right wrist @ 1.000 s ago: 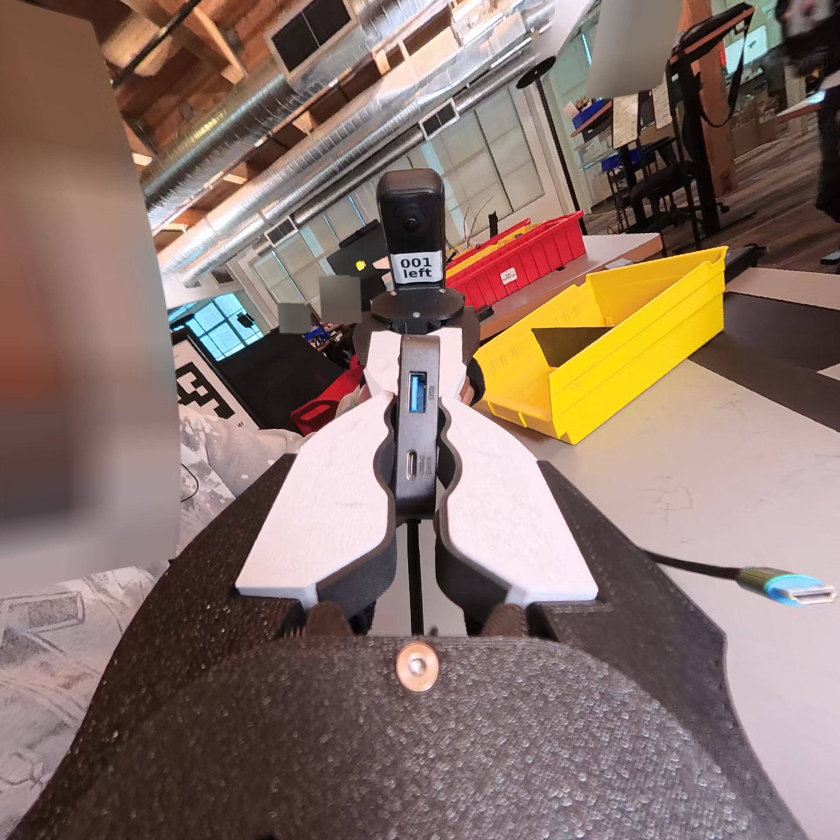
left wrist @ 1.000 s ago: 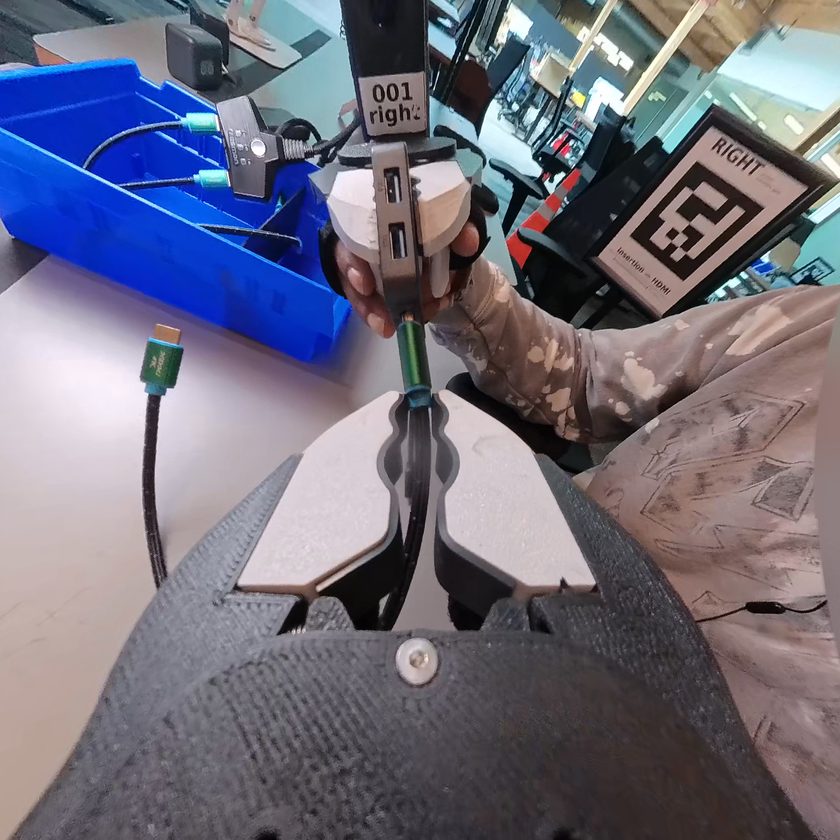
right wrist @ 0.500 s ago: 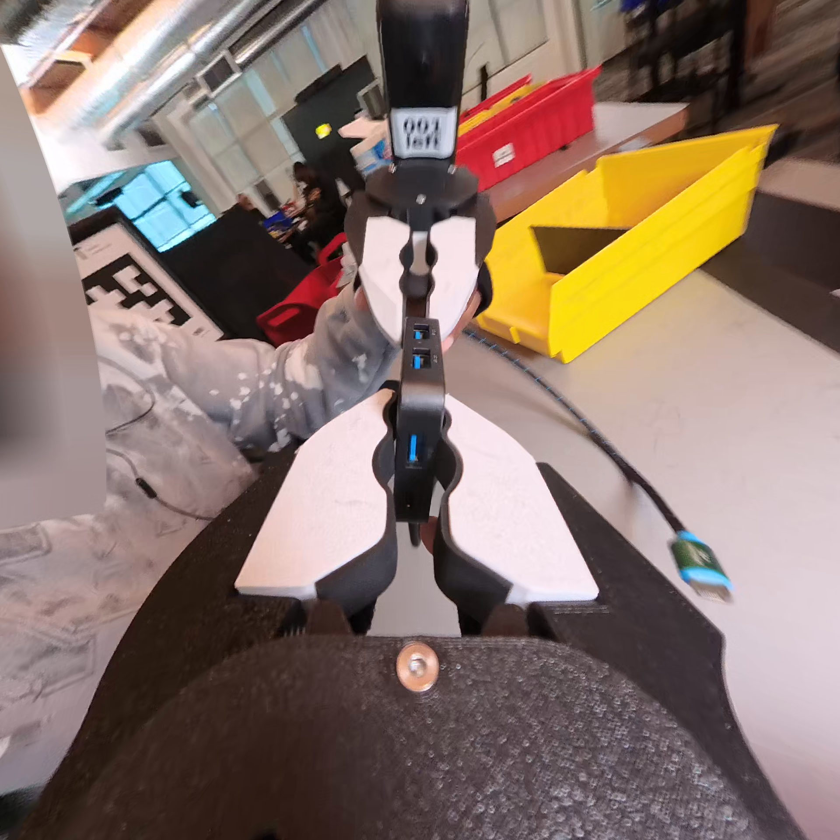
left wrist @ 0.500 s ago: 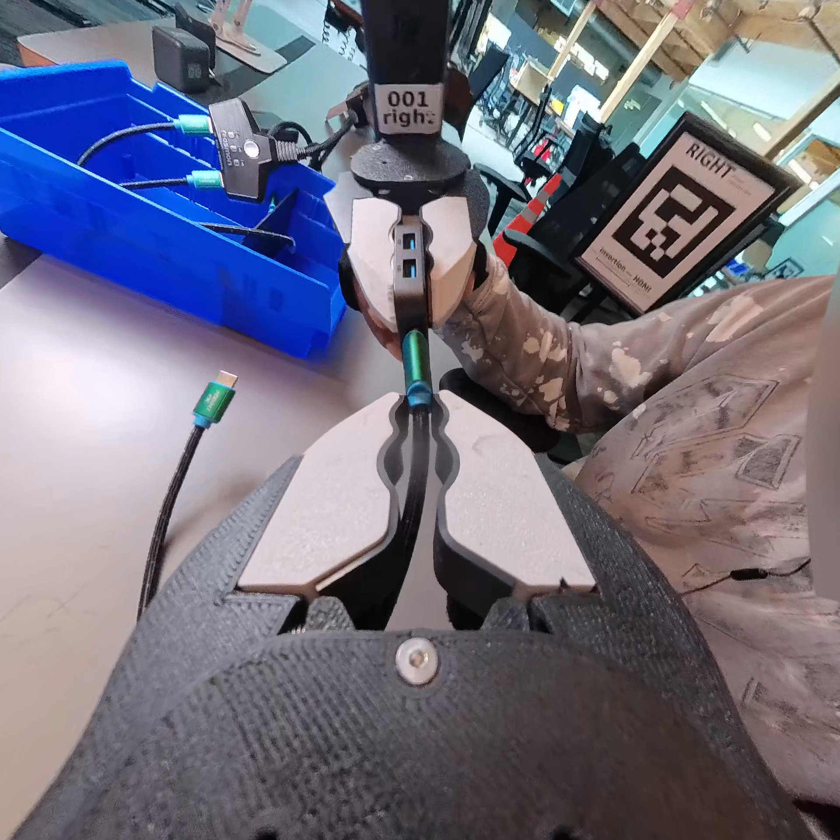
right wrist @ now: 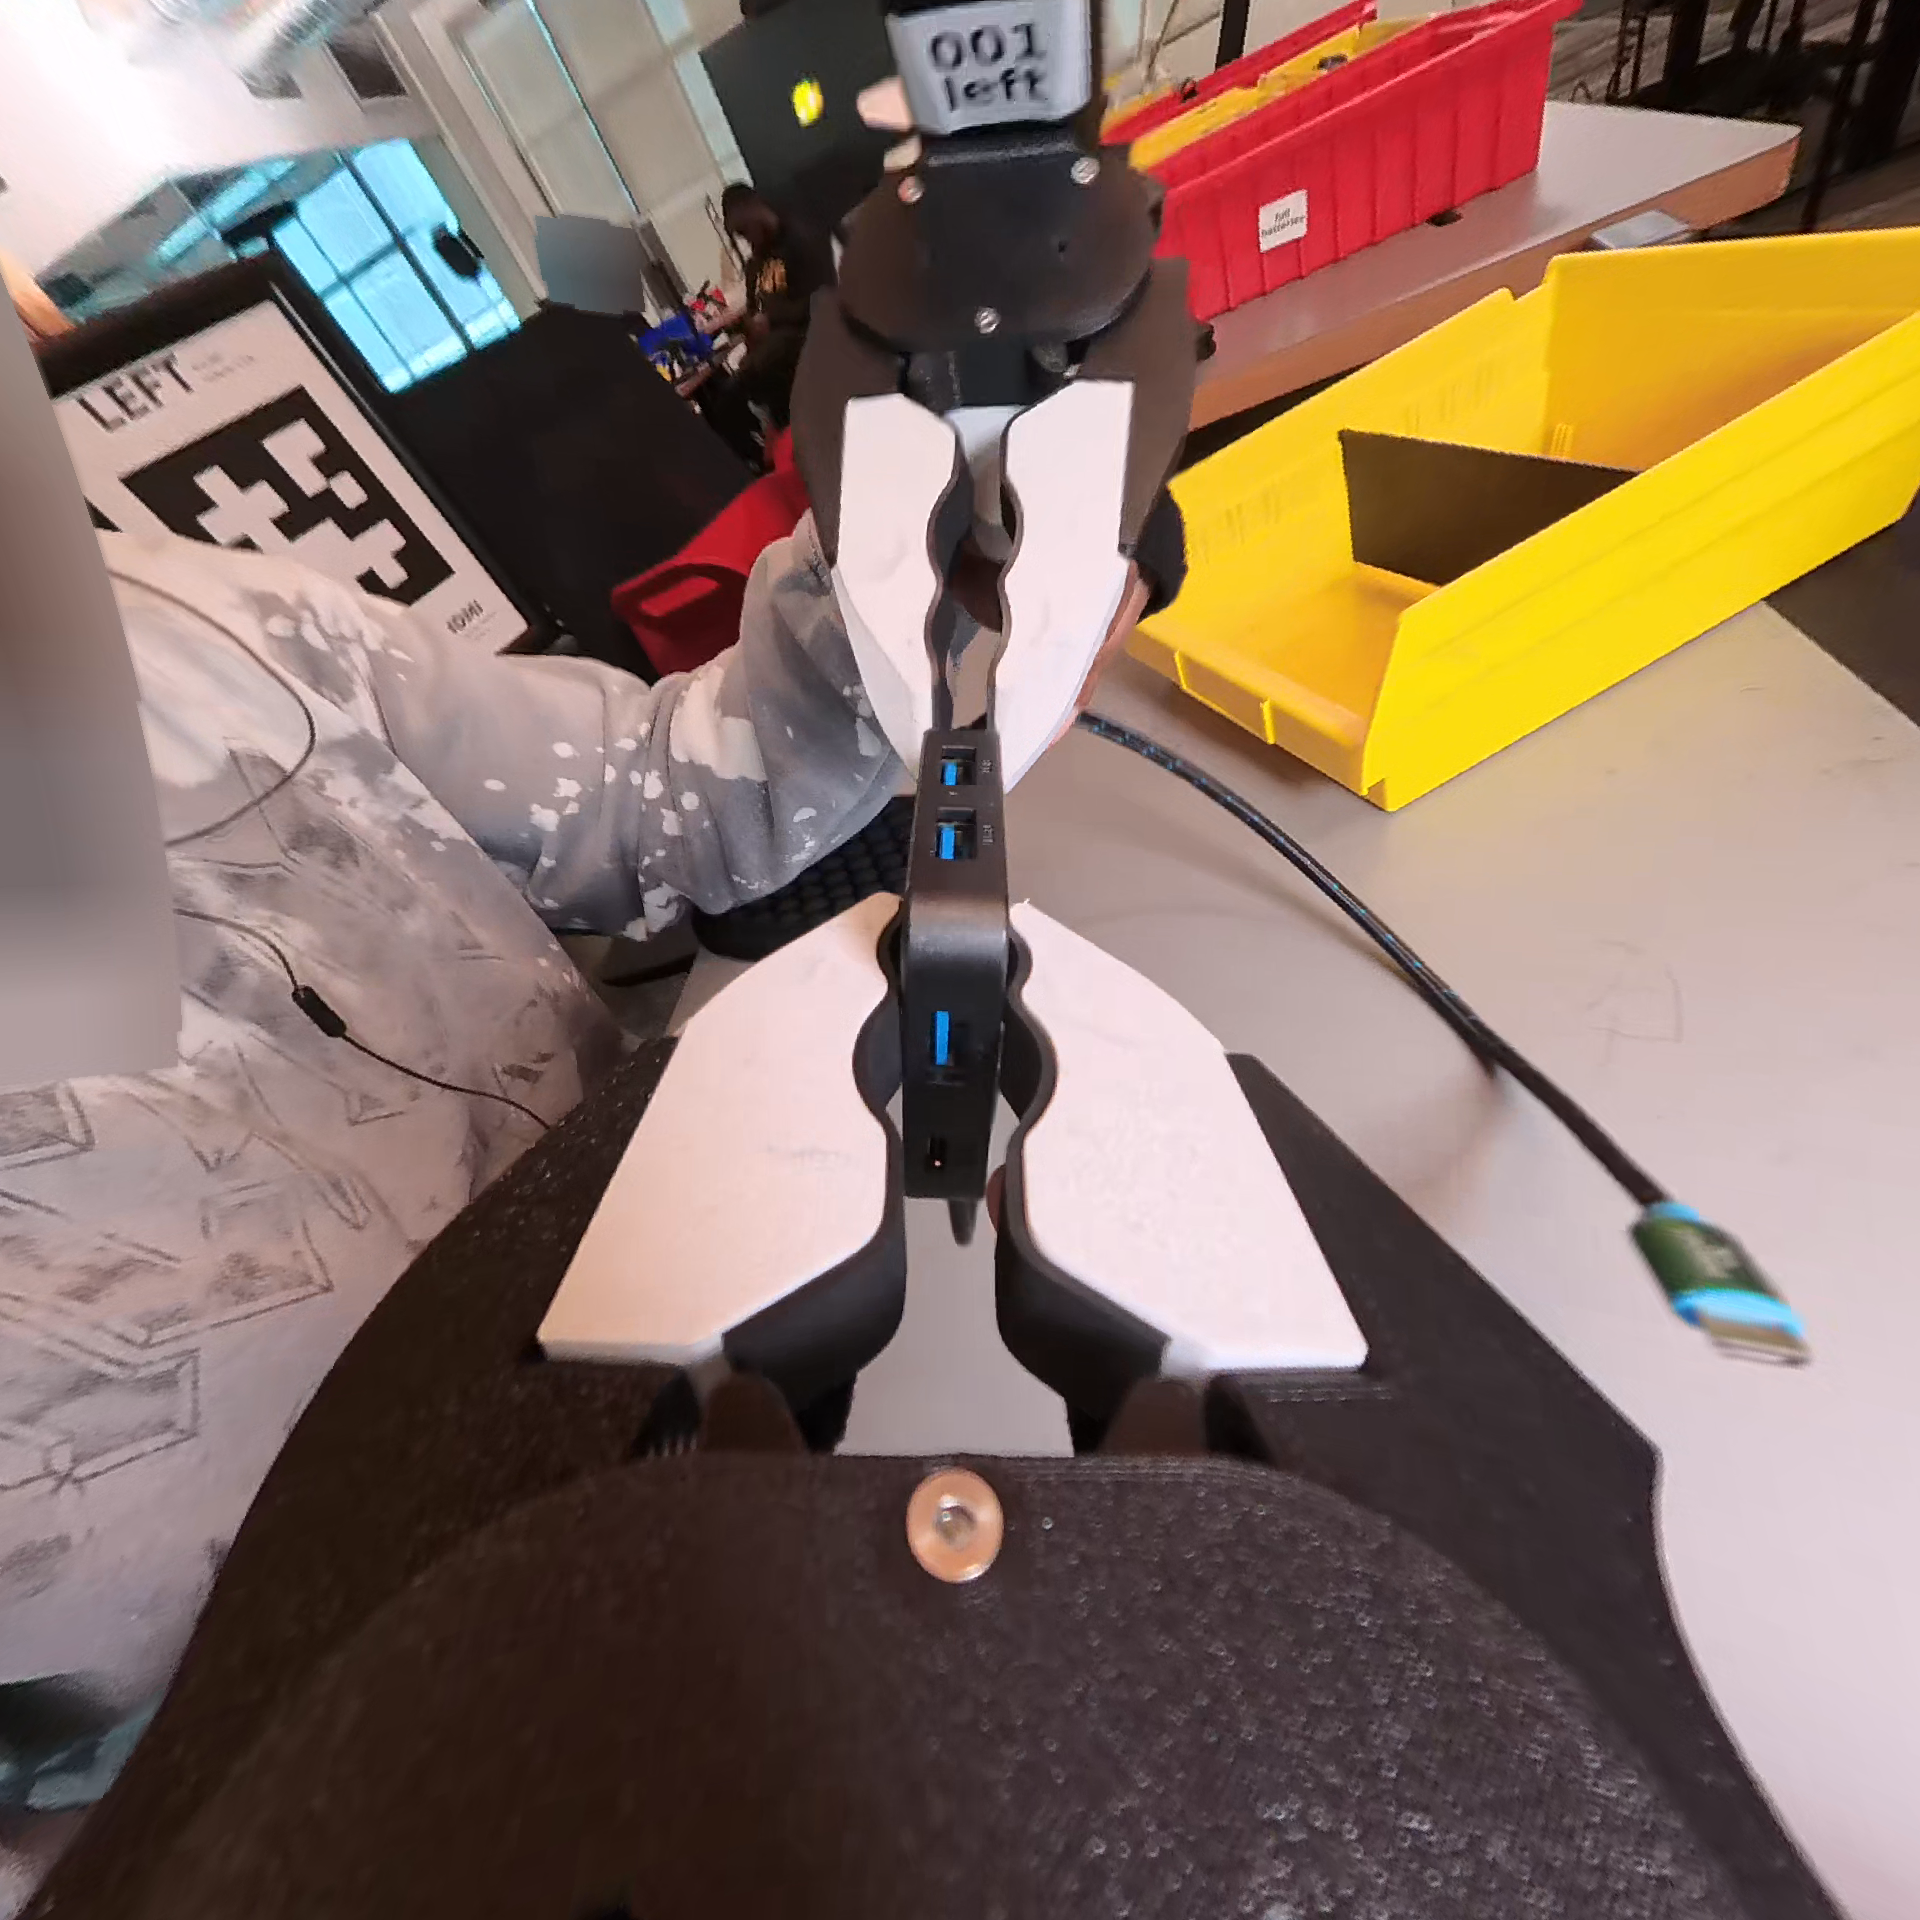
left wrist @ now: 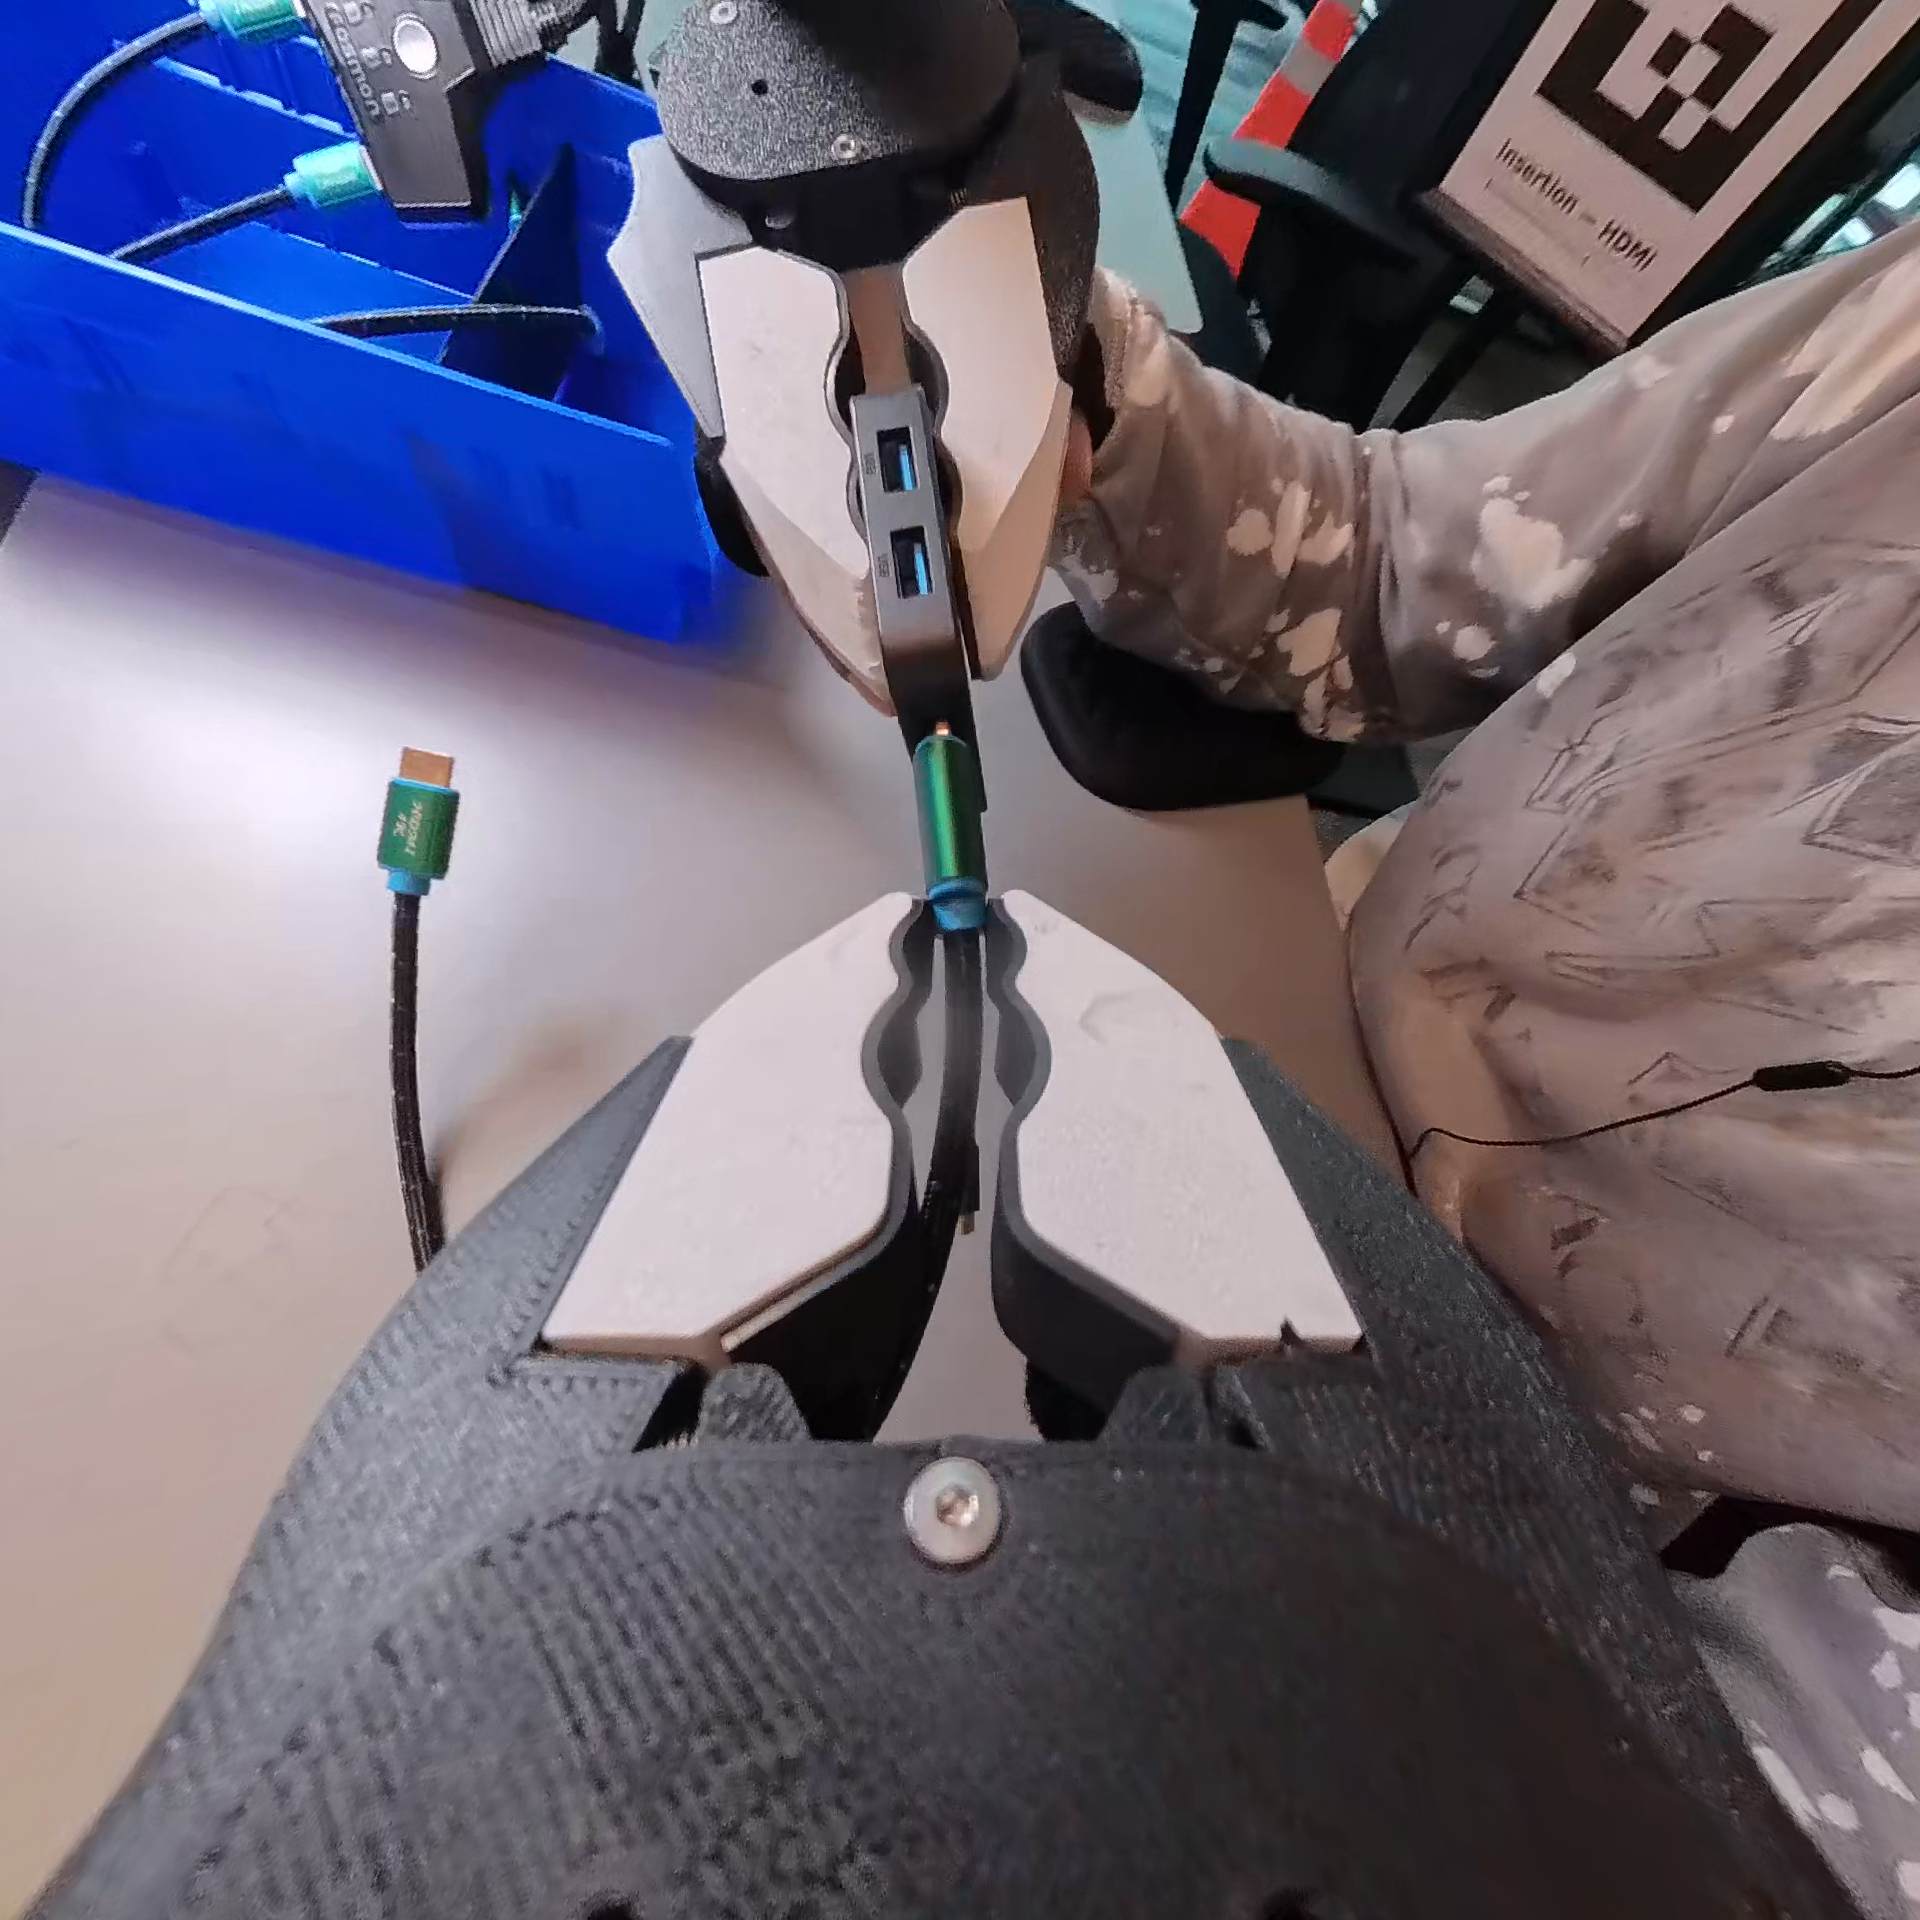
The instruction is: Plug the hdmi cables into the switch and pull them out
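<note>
Counting two HDMI plugs, one switch

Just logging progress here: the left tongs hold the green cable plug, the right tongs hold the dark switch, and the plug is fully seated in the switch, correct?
Not quite. In the left wrist view the green metal HDMI plug shows its bare tip just short of the dark grey slim switch, so it is not seated. The rest stands: the left tongs grip that cable behind the plug, and the right tongs clamp the switch.
</note>
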